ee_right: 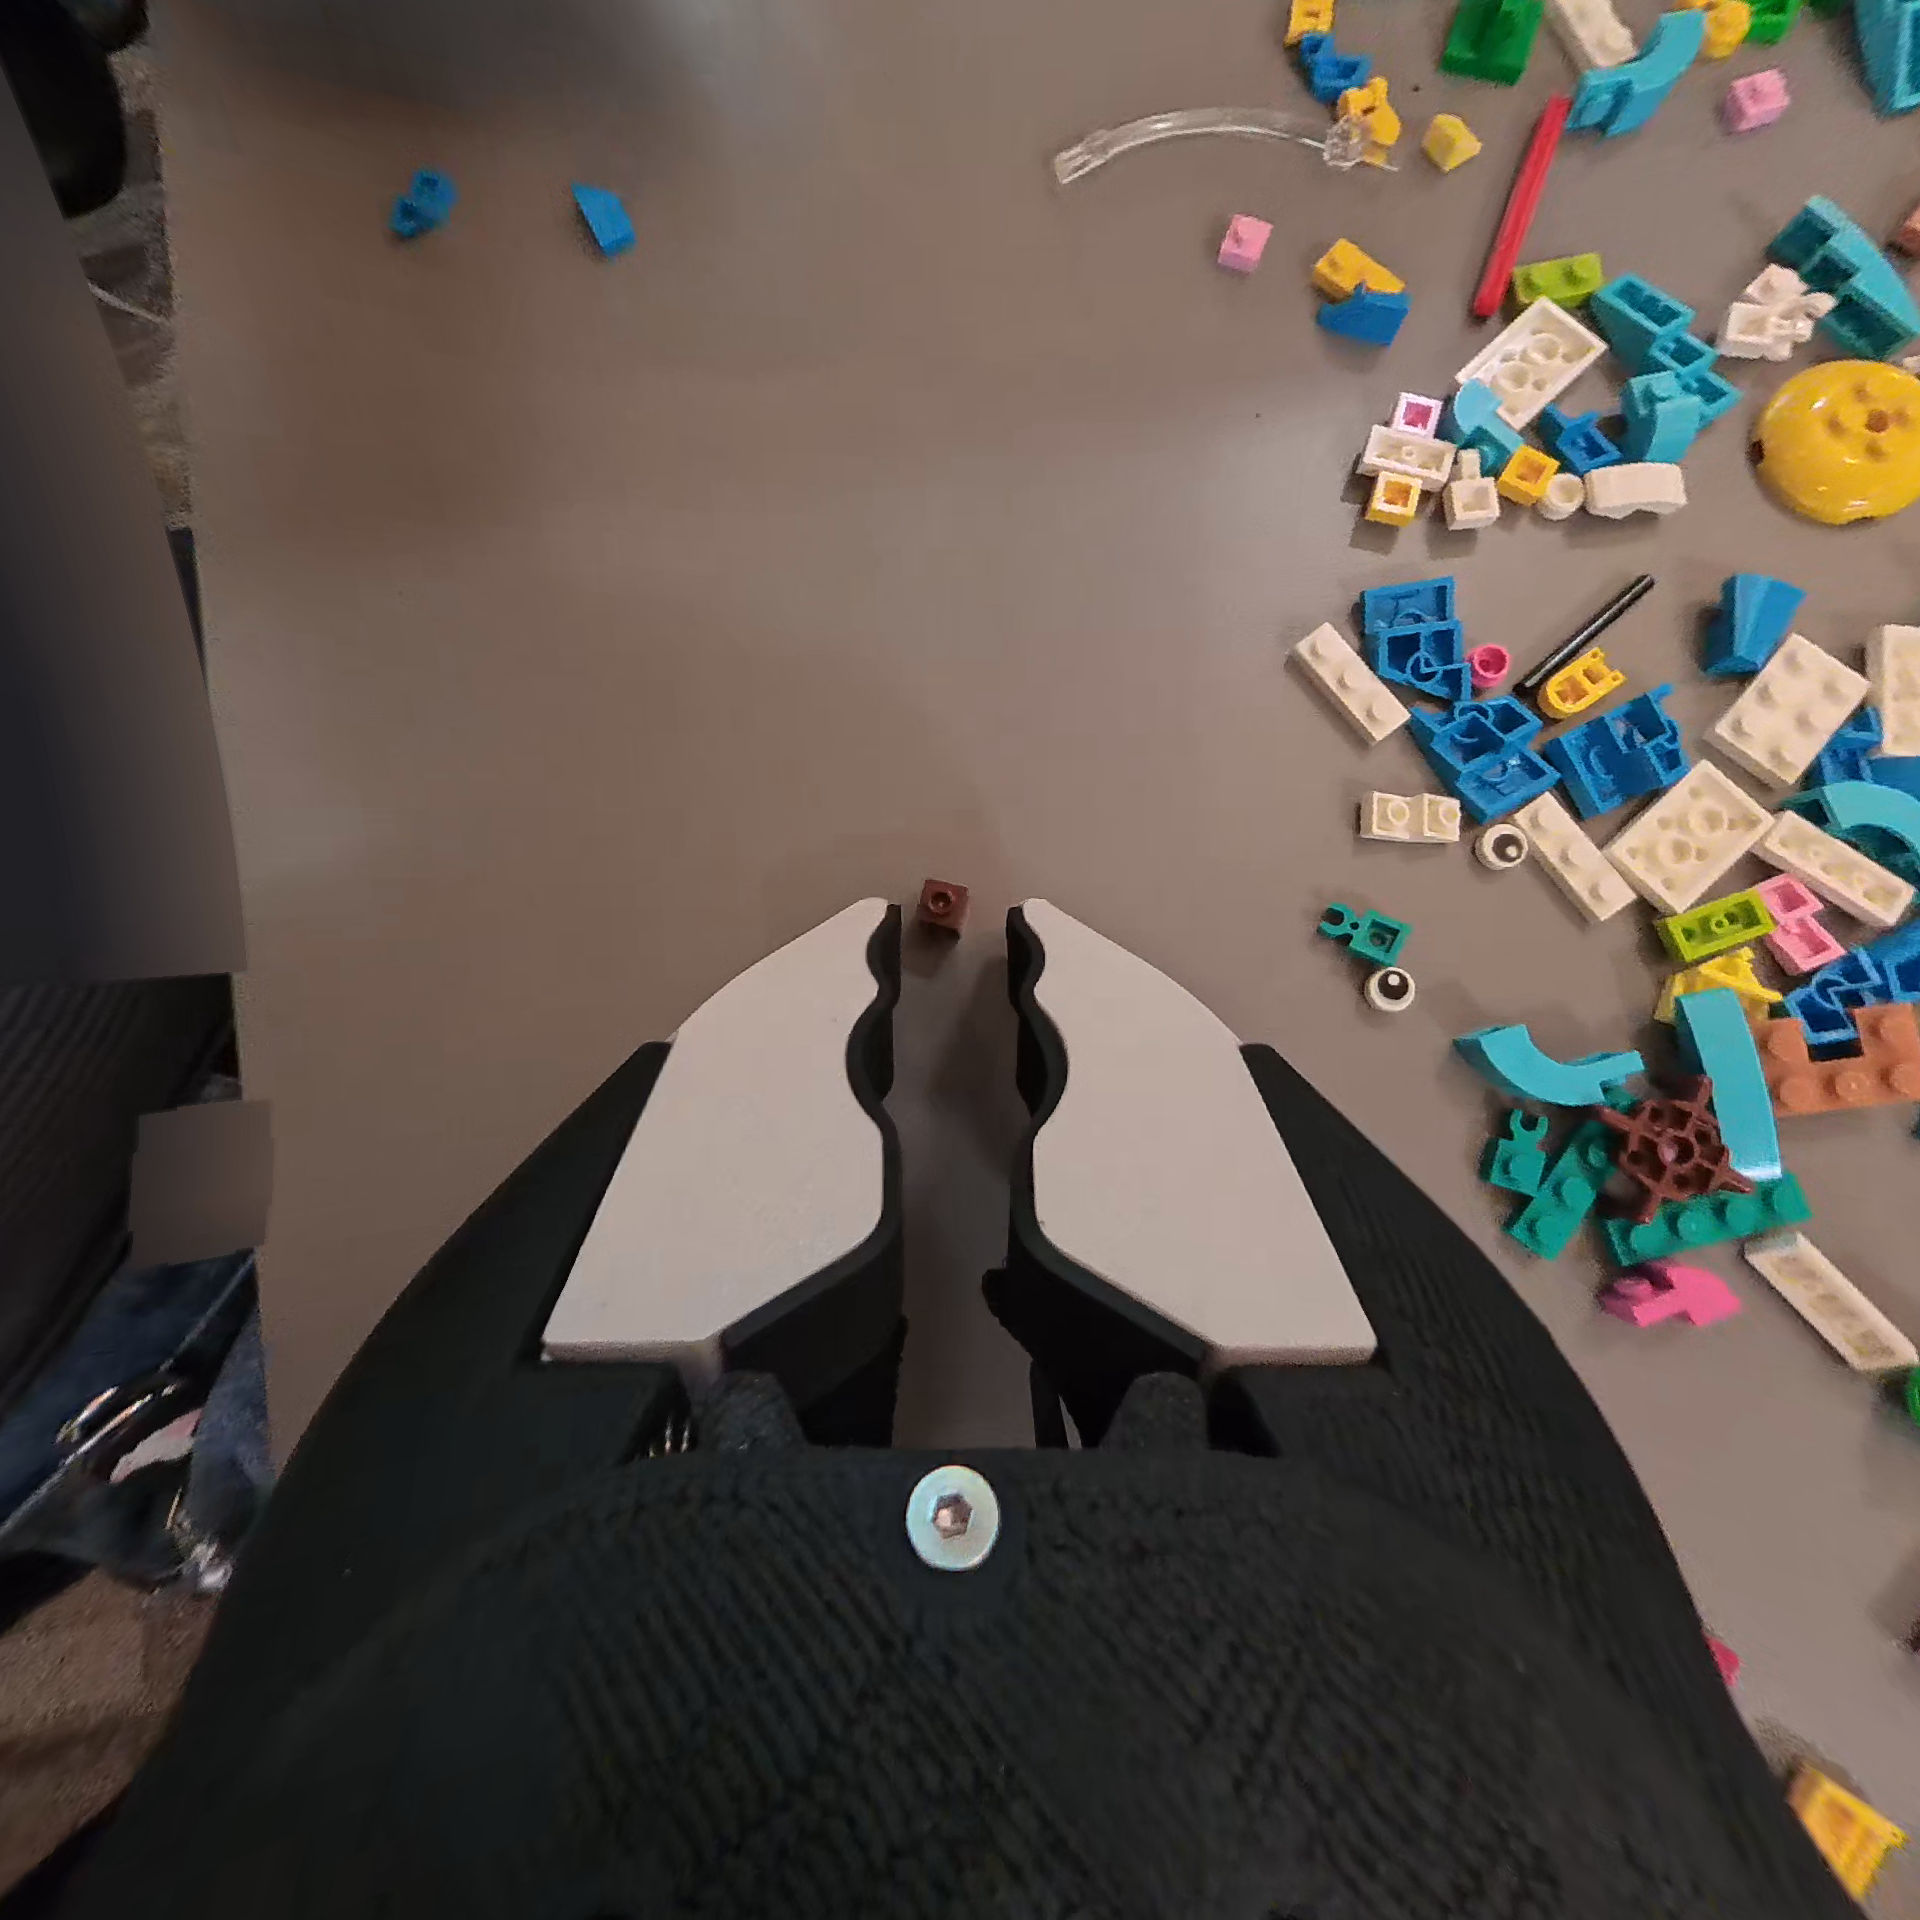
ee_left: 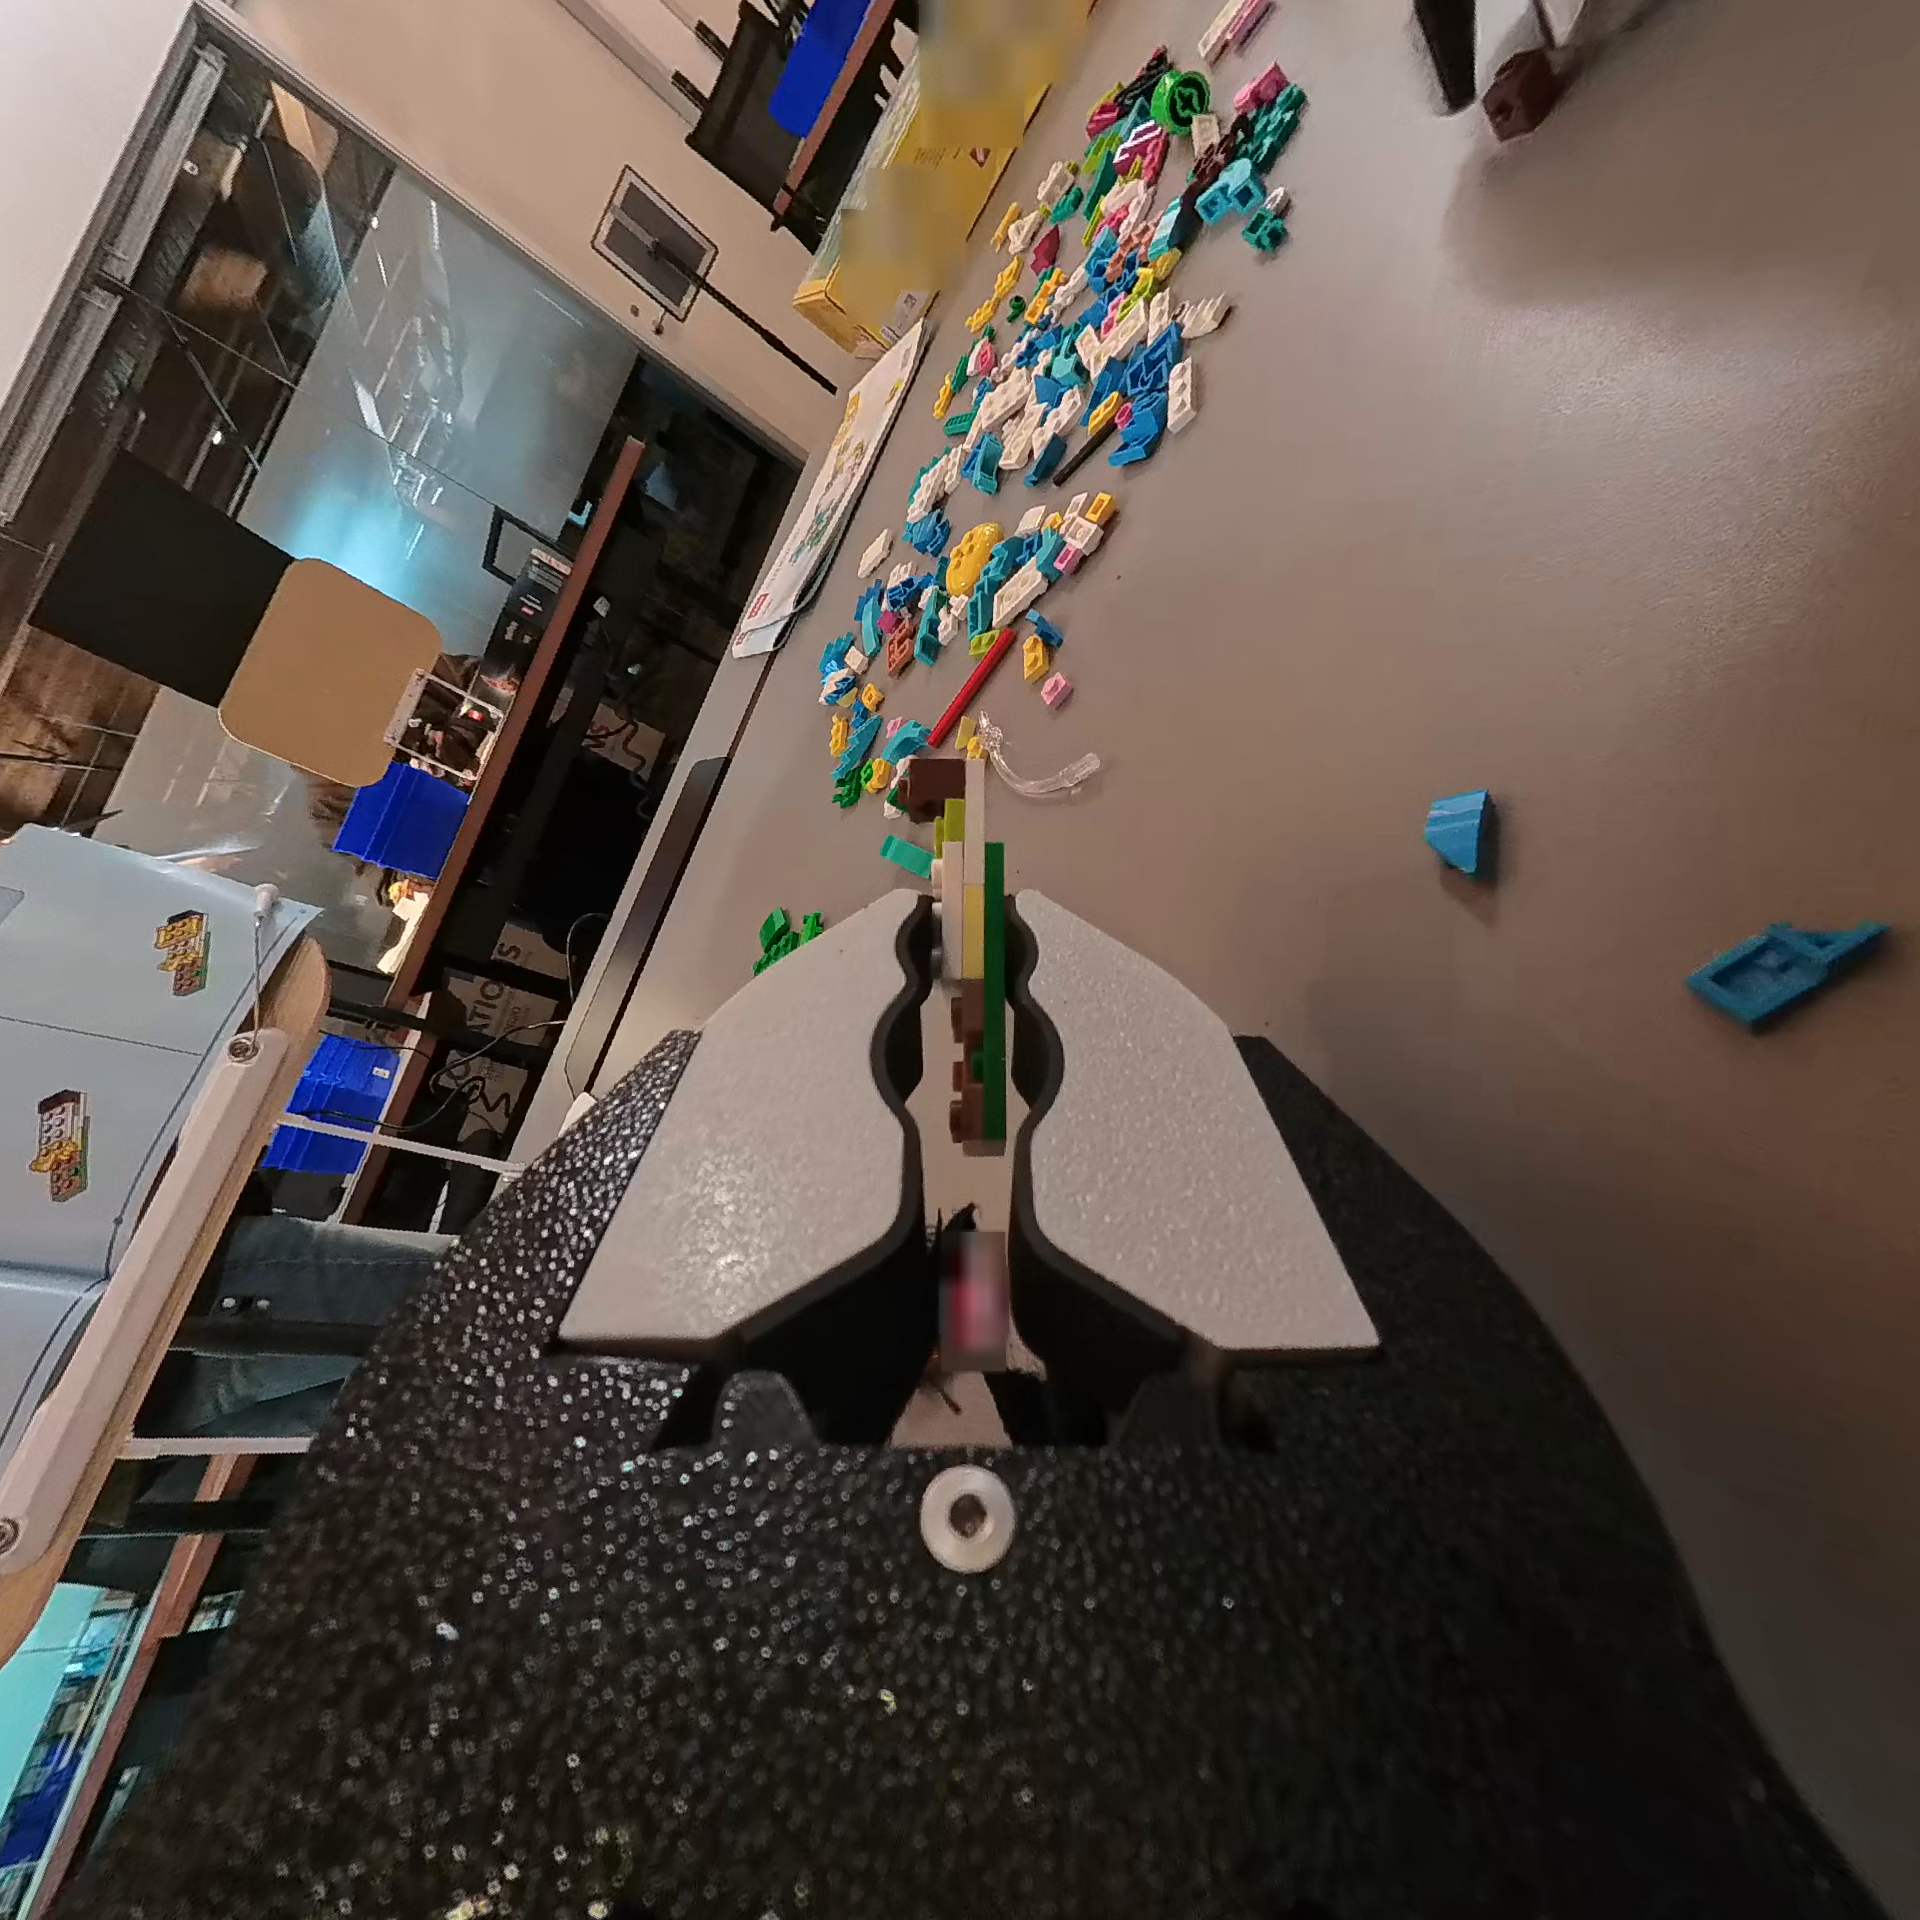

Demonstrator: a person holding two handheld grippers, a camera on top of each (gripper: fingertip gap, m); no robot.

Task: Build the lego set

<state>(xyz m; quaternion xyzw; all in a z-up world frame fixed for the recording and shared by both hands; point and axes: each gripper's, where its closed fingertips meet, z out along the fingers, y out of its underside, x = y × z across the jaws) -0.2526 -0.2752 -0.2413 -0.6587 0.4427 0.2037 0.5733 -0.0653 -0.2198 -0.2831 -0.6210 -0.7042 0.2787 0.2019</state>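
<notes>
So the right gripper (ee_right: 951, 920), black body with pale grey finger plates, is hovering over the grey table (ee_right: 644, 540) with its jaws parted. A tiny dark brown one-stud cube brick (ee_right: 942, 907) is sitting right between the tips, not quite touching either. Right of that cube, a messy pile of blue, white, teal and yellow loose bricks (ee_right: 1621, 748) is sprawling out.

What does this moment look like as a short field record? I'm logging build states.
left gripper: shut on partial build, held edge-on between the jaws
right gripper: open, jaws either side of brown brick, not gripping it
brown brick: alone on table, apart from the pile
loose bricks: scattered right of the right gripper
clear curved piece: beyond, near the pile
</notes>
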